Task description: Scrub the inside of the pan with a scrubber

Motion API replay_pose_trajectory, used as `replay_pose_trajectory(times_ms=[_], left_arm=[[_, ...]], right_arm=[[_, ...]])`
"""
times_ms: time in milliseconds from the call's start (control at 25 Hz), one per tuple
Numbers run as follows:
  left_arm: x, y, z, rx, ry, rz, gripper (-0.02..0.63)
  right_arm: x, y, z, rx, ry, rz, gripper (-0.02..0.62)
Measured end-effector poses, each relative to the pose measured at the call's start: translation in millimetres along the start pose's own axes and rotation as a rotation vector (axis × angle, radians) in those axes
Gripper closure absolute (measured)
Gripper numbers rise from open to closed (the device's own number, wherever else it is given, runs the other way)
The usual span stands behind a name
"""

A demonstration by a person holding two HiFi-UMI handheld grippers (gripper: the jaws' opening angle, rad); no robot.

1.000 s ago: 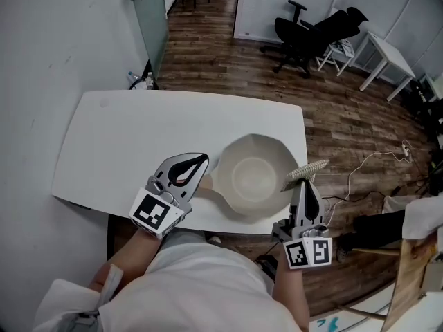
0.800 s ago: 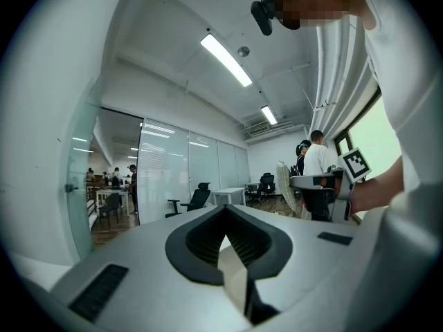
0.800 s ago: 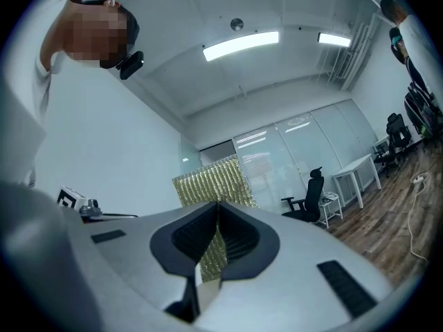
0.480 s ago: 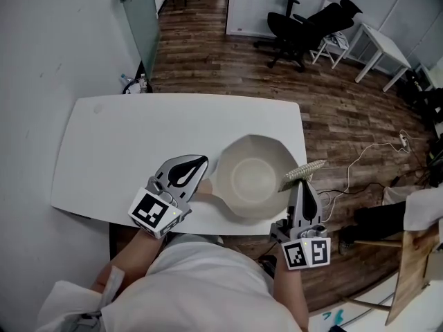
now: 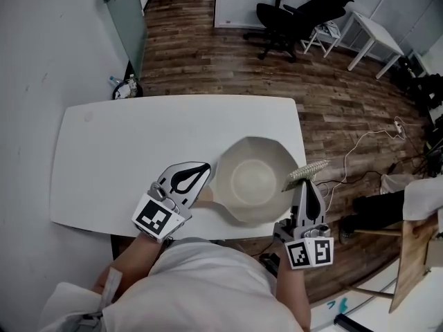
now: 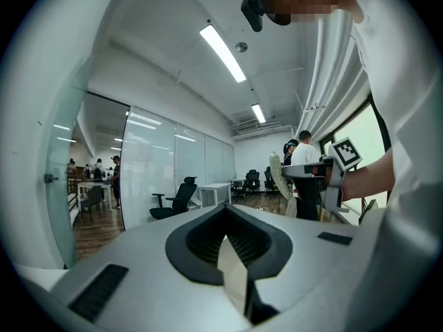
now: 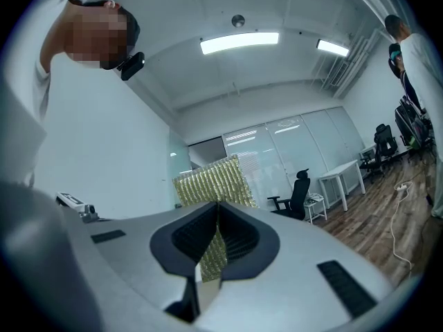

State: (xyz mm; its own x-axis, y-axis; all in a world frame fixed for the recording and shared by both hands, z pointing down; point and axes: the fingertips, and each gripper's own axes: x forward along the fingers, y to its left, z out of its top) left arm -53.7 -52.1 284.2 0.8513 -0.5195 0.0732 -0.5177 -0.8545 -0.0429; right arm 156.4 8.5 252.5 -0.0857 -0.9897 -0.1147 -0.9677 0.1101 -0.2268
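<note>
Gold-coloured mesh scrubber (image 7: pixel 211 184), coarse and knobbly, is pinched in the right gripper (image 5: pixel 303 184). Its lower part is clamped between the black ribbed pads, and the rest stands above them as a flat rectangular slab. In the head view the scrubber's long axis runs crosswise to the gripper, tilted up toward picture right. It hangs just outside the pan's right rim, over the table's right edge, so the rim wall stands between it and the pan's inside.

Left gripper (image 5: pixel 205 180): jaws pressed together on the handle (image 6: pixel 232 272), a thin, flat, pale beige strip seen edge-on between the pads.

Pan (image 5: pixel 255 177): cream, matt, with a faceted angular rim and a round flat bottom. It sits on the white table (image 5: pixel 124 151) near the near-right corner. Its handle points toward picture left and slightly down, into the left gripper, and the pan's long axis lies roughly along the table's near edge.

Surroundings: dark wood-plank floor (image 5: pixel 208 61), a black office chair (image 5: pixel 294 16), a small white desk (image 5: pixel 374 37), and a pale cable (image 5: pixel 367 140) on the floor to the right of the table.
</note>
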Motion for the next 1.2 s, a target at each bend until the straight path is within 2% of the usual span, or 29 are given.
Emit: replay_pose_trajectory(times_ms=[200,480,680,1000,1200], left_arm=[[-1,4,-12,0.006,0.01,-0.026,0.594],[-2,17,-12,-0.006,-0.032,-0.015,0.594],[5,20,-17,0.013,-0.018,0.006,0.594],[10,19,-23,0.02,0.018,0.056,0.594],[10,17,-26,0.09,0.066,0.072,0.592]], right_arm=[[9,0,-6,-0.017,0.01,-0.011,0.569],[18,5,-19,-0.015,0.032,-0.028,0.569],[21,0,-24,-0.016,0.049,-0.015,0.569],[34,-6,-34,-0.009,0.095,0.077,0.569],[41,-7,-40,0.001,0.124,0.127,0.569]])
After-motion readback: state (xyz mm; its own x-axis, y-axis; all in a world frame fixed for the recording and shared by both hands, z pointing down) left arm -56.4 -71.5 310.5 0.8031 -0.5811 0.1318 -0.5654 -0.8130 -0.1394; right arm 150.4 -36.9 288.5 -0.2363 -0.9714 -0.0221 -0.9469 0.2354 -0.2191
